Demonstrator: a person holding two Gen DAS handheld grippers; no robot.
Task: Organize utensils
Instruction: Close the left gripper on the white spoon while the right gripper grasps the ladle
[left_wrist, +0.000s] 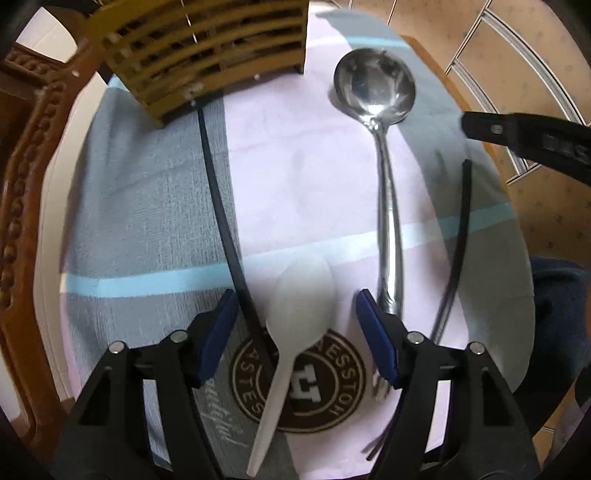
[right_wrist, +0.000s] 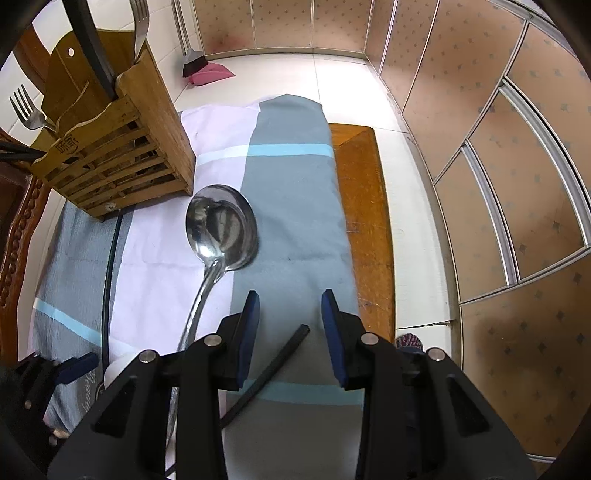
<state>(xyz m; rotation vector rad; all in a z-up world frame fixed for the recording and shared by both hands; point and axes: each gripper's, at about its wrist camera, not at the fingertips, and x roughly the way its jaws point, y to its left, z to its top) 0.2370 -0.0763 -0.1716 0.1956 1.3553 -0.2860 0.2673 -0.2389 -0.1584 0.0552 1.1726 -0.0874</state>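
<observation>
My left gripper (left_wrist: 297, 325) is hanging over the cloth (left_wrist: 147, 206) with its fingers standing wide, nothing pinched. The white plastic spoon (left_wrist: 295, 306) is lying between them, untouched, its bowl pointing to twelve o'clock and its handle running toward six, partly covering a round brown logo (left_wrist: 332, 391). The metal ladle (left_wrist: 373, 88) is lying at one o'clock, bowl at twelve, handle running down behind my right-hand finger. One black chopstick (left_wrist: 218, 192) is stretching from the wooden holder (left_wrist: 207, 48) at eleven o'clock down toward six; another (left_wrist: 461, 221) is lying at three o'clock. A fork's tines (left_wrist: 380, 387) are peeking out, blurred, behind that same finger.

My right gripper (right_wrist: 290, 332) is holding its fingers partway apart and empty, a chopstick tip (right_wrist: 295, 336) lying on the cloth between them. The holder at ten o'clock is carrying two forks (right_wrist: 27, 109) and a dark handle (right_wrist: 88, 40), cut off by the frame.
</observation>
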